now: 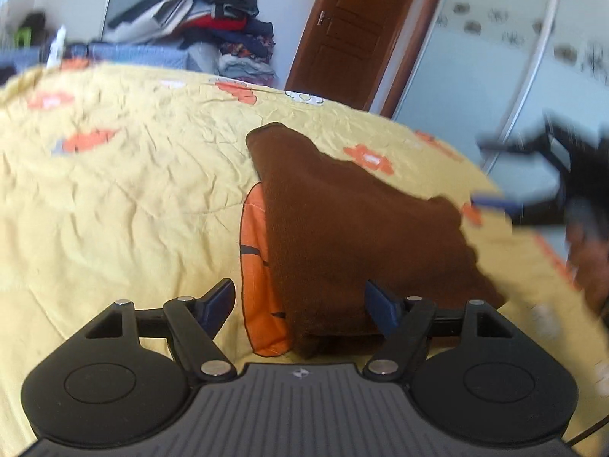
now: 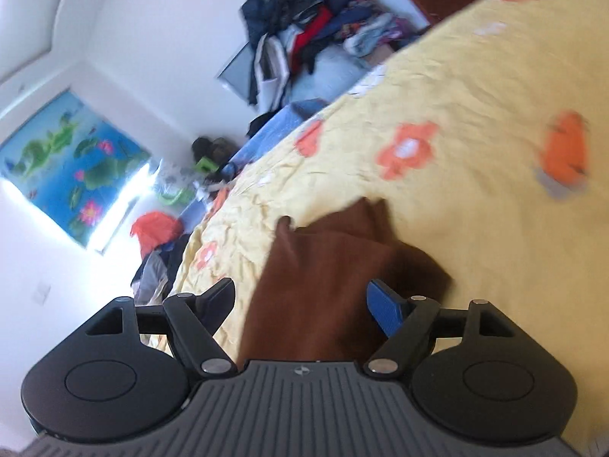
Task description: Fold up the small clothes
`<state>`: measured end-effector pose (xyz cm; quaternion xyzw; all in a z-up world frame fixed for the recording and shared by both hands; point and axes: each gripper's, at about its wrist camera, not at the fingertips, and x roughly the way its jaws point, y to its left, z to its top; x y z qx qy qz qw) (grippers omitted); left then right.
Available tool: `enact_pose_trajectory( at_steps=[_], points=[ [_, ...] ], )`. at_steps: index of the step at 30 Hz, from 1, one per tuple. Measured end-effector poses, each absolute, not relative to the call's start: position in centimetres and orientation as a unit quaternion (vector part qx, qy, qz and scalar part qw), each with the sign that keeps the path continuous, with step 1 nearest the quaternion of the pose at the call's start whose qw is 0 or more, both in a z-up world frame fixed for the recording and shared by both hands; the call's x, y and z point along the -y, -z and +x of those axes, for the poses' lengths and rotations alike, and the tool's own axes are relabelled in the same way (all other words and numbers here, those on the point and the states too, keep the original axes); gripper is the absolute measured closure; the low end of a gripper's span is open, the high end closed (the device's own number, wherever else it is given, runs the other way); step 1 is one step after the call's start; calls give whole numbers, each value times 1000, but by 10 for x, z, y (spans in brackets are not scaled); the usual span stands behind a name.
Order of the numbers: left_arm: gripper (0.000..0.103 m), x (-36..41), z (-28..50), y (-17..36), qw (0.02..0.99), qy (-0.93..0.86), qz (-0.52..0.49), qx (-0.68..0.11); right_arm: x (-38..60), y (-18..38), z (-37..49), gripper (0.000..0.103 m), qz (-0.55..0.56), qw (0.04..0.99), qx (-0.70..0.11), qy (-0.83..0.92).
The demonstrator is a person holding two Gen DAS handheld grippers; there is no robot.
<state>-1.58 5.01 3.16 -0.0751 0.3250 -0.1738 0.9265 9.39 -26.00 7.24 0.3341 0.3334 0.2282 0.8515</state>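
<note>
So you've got a small brown fleecy garment (image 1: 342,228) lying on the crumpled yellow bedspread with orange flower prints (image 1: 133,175), and both of your grippers are parked right at its near edge.

From your left wrist camera, the left gripper (image 1: 300,301) has its jaws standing wide. The brown cloth runs from about 12 o'clock down to 6 o'clock and sits between the fingers, closer to the right-hand blue pad (image 1: 380,308), which it looks to be just touching or overlapping. The left-hand pad has bare bedspread in front of it, so nothing is pinched. A big orange print patch (image 1: 259,266) on the spread pokes out from under the cloth at roughly 9 o'clock of it. Your right gripper shows up blurred out at 3 o'clock, past the cloth's far corner.

From your right wrist camera, the right gripper (image 2: 300,301) is also spread wide, and the brown garment (image 2: 323,285) fills the gap between the fingers without either pad pressing on it. It's bunched into folds, with a pointed corner sticking up toward 12 o'clock.

Background stuff: a messy pile of dark and red clothes (image 1: 213,11) at 11 o'clock in the left view, a brown wooden door (image 1: 350,30) at 1 o'clock, and a blue lotus-pattern window blind (image 2: 68,163) at 9 o'clock in the right view.
</note>
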Motion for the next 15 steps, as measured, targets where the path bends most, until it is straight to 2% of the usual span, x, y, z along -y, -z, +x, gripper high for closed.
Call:
enact_pose_trajectory(
  at_steps=[2,5,8,9,11,12,15],
  points=[
    [28,-38,-20,-32,937,175,-39,-301,234,-71,119,16,292,850,-362,-245],
    [28,-22,-21,-27,937,195,6,-290,208,-33,155,11,235,844,-433,-211],
    [28,-20,-17,-15,931,198,4,-307,210,-21,168,0,228,855,-416,-208],
    [28,-22,-15,-11,929,197,-1,-313,209,-24,172,0,244,847,-428,-199],
    [26,-30,-13,-4,926,200,-27,-319,209,-37,172,12,248,845,-434,-188],
    [22,-32,-11,-4,925,201,-37,-320,215,-46,164,14,249,851,-420,-193],
    [17,-28,-11,-4,927,197,-29,-319,197,-71,159,11,246,854,-389,-241]
  ],
)
